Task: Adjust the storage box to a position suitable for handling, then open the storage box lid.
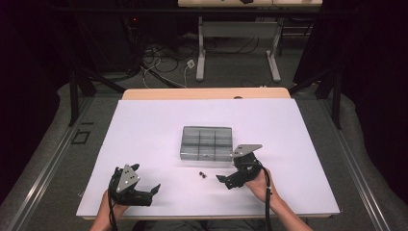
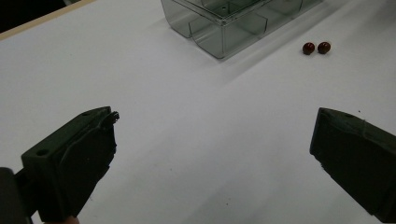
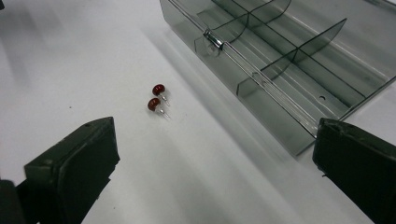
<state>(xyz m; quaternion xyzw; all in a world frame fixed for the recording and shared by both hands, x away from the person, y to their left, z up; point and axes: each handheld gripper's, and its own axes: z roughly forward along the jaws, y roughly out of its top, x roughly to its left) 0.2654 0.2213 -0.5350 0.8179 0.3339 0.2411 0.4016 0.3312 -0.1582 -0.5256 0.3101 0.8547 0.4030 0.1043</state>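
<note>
High view shows two tongs over a white surface [image 1: 144, 125]: the left tongs [image 1: 150, 191] near the front left corner, the right tongs [image 1: 222, 180] just in front of a box. Both stand released, jaws wide apart with nothing between them, as each gripper view confirms.

One clear grey plastic box [image 1: 207, 143] sits at the middle of the surface, divided into nine compartments (three rows of three in the high view). The right gripper view looks across its near side, where a small latch [image 3: 212, 39] shows on the front edge; the compartments visible there hold nothing.

Two small dark red beads [image 3: 156, 97] lie on the surface, side by side and almost touching, each with a short pale pin. They are outside the box, near its front wall, just ahead of the right tongs and well apart from the left tongs, in whose view they appear far off at the upper right [image 2: 315, 47].
</note>
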